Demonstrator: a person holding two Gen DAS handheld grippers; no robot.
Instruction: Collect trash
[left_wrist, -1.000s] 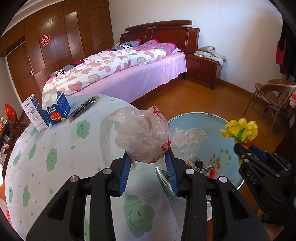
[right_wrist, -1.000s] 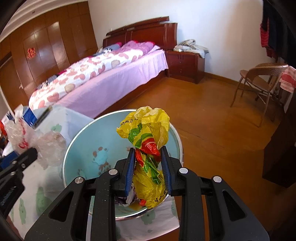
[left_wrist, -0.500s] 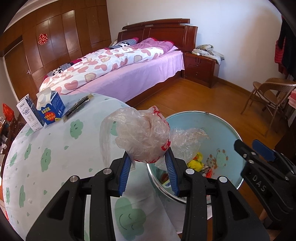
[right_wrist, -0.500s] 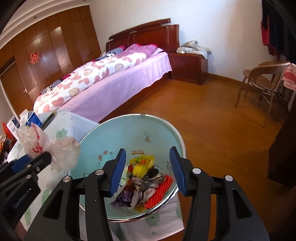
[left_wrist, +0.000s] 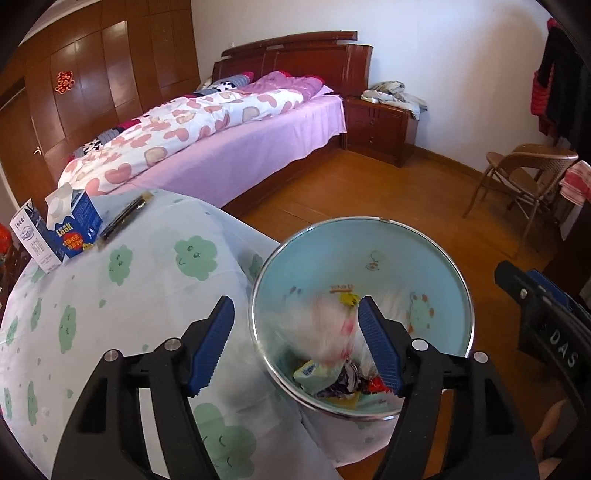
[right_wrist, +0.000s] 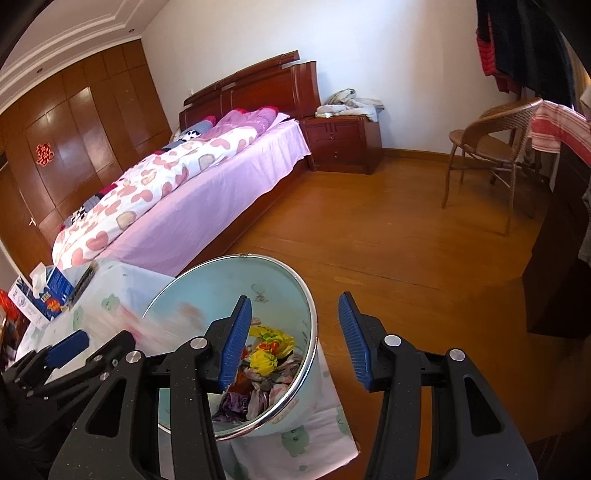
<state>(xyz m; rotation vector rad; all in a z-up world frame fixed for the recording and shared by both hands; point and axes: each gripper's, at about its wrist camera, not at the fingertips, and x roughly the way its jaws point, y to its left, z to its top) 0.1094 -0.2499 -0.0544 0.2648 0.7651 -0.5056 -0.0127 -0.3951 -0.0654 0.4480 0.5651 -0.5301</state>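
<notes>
A bedroom seen from two cameras, each looking forward along a hand-held gripper.

The left gripper (left_wrist: 295, 343) has its two blue-padded fingers (left_wrist: 212, 347) spread wide, and they have just been opening. Between them, close to the right finger, a clear plastic bag (left_wrist: 332, 332) shows as a pale blur with red marks. It sits over the mouth of the bin (left_wrist: 436, 258), free of both pads. The left finger is over the tablecloth (left_wrist: 147, 295); the right finger is over the bin's opening.

The bin is a round, pale blue pail with a shiny metal rim and small cartoon prints inside. It stands just beside the table edge, ahead of both grippers. At its bottom lies crumpled trash (left_wrist: 340, 380): wrappers in purple, red, yellow and pale green.

The right gripper (right_wrist: 295, 336) holds nothing. Its fingers (right_wrist: 351, 339) stand moderately apart, having opened within the last second. Its left finger is over the bin's mouth, its right finger over the bare wooden floor beyond the rim. Below the left finger, a yellow bag (right_wrist: 269, 350) with red and green print lies on the trash heap.

Far ahead and left of the left fingers, two cartons (left_wrist: 62, 229) stand on the tablecloth, a blue one and a white one touching, with a dark flat wrapper (left_wrist: 125, 218) just beside them. Behind the table are a bed (left_wrist: 229, 147) with pink sheets and a heart-patterned quilt, a nightstand (left_wrist: 380, 125), and a wicker chair (left_wrist: 524, 177).
</notes>
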